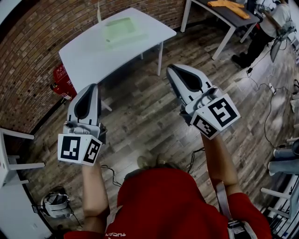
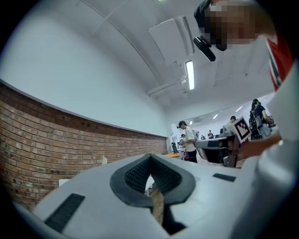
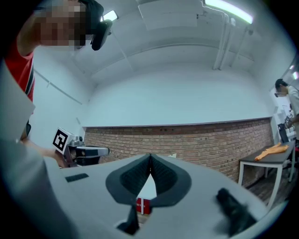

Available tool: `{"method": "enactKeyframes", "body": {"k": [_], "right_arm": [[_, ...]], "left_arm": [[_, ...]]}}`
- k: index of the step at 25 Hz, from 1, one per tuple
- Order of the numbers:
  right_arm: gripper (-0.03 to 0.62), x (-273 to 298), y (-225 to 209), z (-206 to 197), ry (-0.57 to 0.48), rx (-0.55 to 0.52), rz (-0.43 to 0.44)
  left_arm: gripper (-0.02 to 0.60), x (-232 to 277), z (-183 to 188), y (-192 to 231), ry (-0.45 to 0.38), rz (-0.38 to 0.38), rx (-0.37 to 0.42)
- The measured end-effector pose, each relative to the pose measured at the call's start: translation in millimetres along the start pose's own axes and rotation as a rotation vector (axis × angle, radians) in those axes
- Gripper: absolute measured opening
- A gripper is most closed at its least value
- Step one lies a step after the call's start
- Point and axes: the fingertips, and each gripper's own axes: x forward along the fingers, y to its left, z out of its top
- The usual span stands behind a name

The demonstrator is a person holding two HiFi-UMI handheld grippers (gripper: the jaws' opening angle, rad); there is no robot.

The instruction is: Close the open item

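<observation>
A pale green, see-through flat item [image 1: 119, 30] lies on the white table [image 1: 88, 58] by the brick wall, well ahead of both grippers; I cannot tell how it stands open. My left gripper [image 1: 92, 87] is held up over the wooden floor, short of the table's near edge, jaws shut with nothing between them. My right gripper [image 1: 169, 68] hangs to the right of the table, also shut and empty. The left gripper view shows its closed fingertips [image 2: 150, 158] against the wall and ceiling. In the right gripper view the closed fingertips [image 3: 150, 156] point at the brick wall.
A red fire extinguisher [image 1: 63, 81] stands by the wall left of the table. A grey table [image 1: 229, 16] with an orange cloth [image 1: 231, 7] is at the back right, a person [image 1: 271, 23] beside it. Cables [image 1: 266, 88] trail over the floor. A white chair [image 1: 11, 154] stands at the left.
</observation>
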Motion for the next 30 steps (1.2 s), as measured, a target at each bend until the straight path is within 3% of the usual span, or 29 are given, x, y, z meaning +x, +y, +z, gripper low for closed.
{"method": "enactKeyframes", "body": {"k": [30], "right_arm": [[0.031,-32.0,-59.1,-10.1,-0.004,0.017,0.034]], "left_arm": [[0.011,43.7,3.9,-45.6,0.008,0.045,0.049]]}}
